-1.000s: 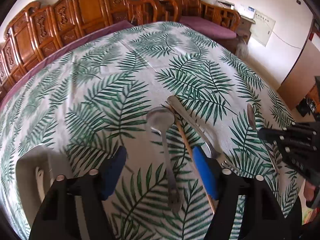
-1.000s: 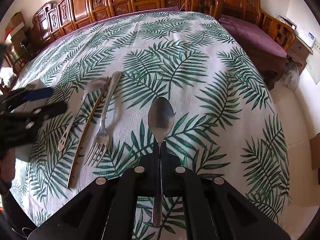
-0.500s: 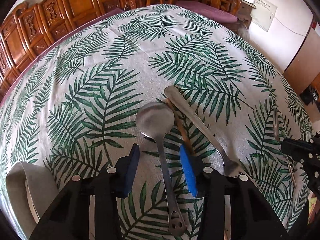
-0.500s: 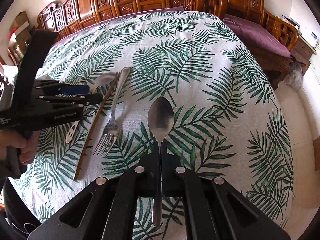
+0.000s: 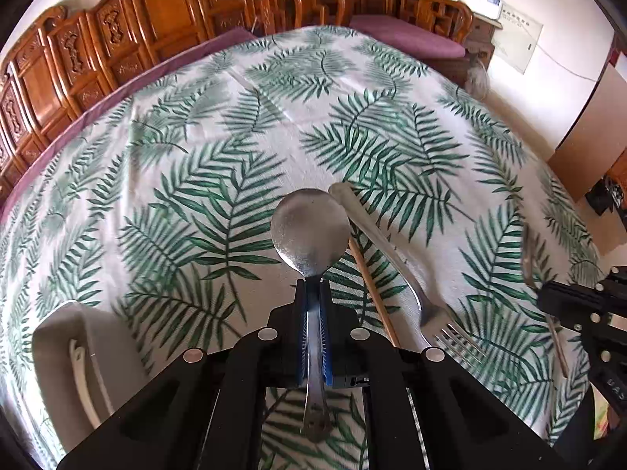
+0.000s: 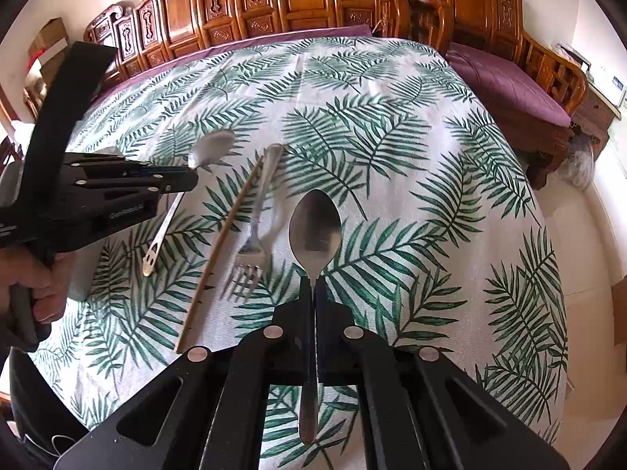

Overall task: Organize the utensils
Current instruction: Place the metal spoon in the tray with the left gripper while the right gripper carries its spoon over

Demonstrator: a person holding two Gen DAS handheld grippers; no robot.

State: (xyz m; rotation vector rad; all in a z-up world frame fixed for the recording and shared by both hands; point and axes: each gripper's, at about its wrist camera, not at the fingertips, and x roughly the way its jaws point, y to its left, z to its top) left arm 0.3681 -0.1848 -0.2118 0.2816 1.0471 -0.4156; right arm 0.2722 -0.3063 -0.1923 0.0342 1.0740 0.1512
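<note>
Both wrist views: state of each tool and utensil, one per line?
left tool: shut on round spoon
right tool: shut on oval spoon
round spoon: gripped by the handle
oval spoon: gripped by the handle
fork: flat on cloth, free
chopstick: flat on cloth, beside fork

Hidden and blurred parts

The chopstick (image 5: 372, 286) runs under the left hand-held gripper (image 5: 313, 329); the fork (image 6: 250, 250) tines blur; the white holder (image 5: 78, 356) is partly cut off.
</note>
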